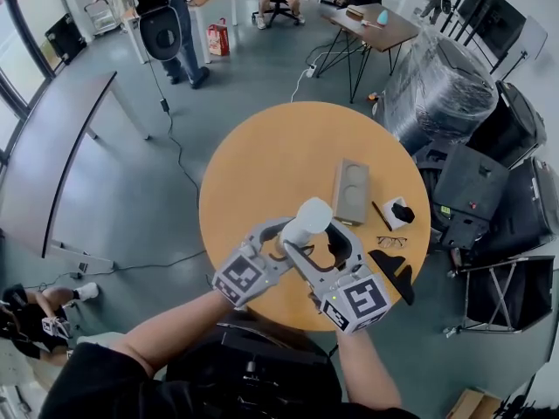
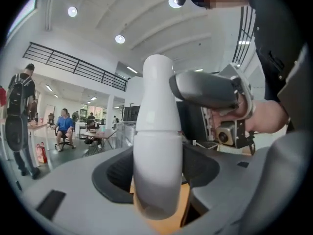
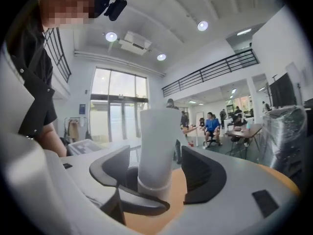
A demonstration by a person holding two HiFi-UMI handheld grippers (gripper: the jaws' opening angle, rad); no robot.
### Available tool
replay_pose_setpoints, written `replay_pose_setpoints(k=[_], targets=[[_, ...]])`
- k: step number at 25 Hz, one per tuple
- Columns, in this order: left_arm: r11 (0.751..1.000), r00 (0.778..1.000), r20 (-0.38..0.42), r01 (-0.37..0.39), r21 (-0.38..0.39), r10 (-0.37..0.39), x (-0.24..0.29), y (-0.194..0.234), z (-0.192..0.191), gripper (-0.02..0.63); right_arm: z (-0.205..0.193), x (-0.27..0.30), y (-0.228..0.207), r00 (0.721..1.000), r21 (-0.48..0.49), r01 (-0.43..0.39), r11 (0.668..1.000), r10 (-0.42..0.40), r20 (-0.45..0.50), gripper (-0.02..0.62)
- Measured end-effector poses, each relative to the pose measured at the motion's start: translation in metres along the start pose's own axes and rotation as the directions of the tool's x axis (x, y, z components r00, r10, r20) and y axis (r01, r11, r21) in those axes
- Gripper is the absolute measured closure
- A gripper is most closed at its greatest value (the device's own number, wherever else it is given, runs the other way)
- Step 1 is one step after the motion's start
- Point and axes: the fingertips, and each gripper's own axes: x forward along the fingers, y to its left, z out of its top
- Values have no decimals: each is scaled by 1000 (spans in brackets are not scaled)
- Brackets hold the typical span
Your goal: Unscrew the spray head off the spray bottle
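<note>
I hold a white spray bottle (image 1: 307,219) in the air over the near side of the round wooden table (image 1: 262,164). My left gripper (image 1: 284,238) is shut on the bottle's body (image 2: 156,170), whose sides fill its jaws. A seam runs round the bottle above that grip, and its rounded upper part (image 2: 157,92) rises past it. My right gripper (image 1: 319,241) reaches in from the right around the upper part (image 3: 155,146). Its dark pads (image 3: 200,175) stand a little off the white surface on both sides, so it is open.
On the table beyond the bottle lies a tan cardboard block (image 1: 351,190). To its right are a small white pad with a black item (image 1: 400,211), a pair of glasses (image 1: 391,242) and a black shape (image 1: 393,269). Desks, chairs and people stand farther off.
</note>
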Motion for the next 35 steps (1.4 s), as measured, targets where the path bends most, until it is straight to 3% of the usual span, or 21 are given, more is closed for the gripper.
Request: replay_pose_setpoints(k=[4,7,10,13,16,18,21,23,24,25,27,29,30,32,35], targets=[[995,995,-21,-97,0,97,8,10,-5,299,10,8,-6,990,11,125,992,-126,69,261],[994,994,-25,-109,22,110,12,6,-5,299,10,12,-10,978,2,190,982,-189,86,263],[996,997,-24,-74,43,75,11,-4,-9,299,6,11,-12,977,-41,201,979,-197,83,375],[1000,1000,0,19,17,-19,8,-11,-9,299,5,10,-2,995,-64,53,997,-48,87,380],[986,985,21,169,8,-169,-1,-21,-3,301,10,6,14,986,-77,-140,987,146,79,383],[955,955,14,295,15,-296,-8,-33,-1,301,11,-1,26,958,-77,-278,958,282,56,383],[871,872,-9,490,26,-490,-22,-59,0,299,10,-19,51,878,-94,-475,875,478,16,382],[830,831,-28,556,36,-555,-30,-72,1,299,10,-30,61,833,-80,-551,831,553,5,382],[829,830,-35,558,38,-557,-31,-73,1,299,9,-31,62,830,-71,-556,828,557,5,381],[840,841,-41,541,37,-540,-31,-72,0,299,9,-30,58,845,-70,-533,843,535,11,379],[881,881,-51,472,35,-470,-25,-62,-6,301,3,-22,45,901,-73,-431,900,433,20,365],[921,921,-50,387,40,-385,-17,-51,-9,299,-4,-17,31,950,-58,-308,950,310,27,272],[938,938,-43,344,37,-343,-14,-47,-9,301,-7,-15,26,968,-47,-245,968,247,36,256],[968,968,-28,251,27,-251,-8,-38,-7,299,-9,-13,18,992,-36,-108,994,110,54,249],[993,993,-25,120,22,-119,1,-27,-6,299,-12,-9,9,996,-50,74,996,-72,57,249]])
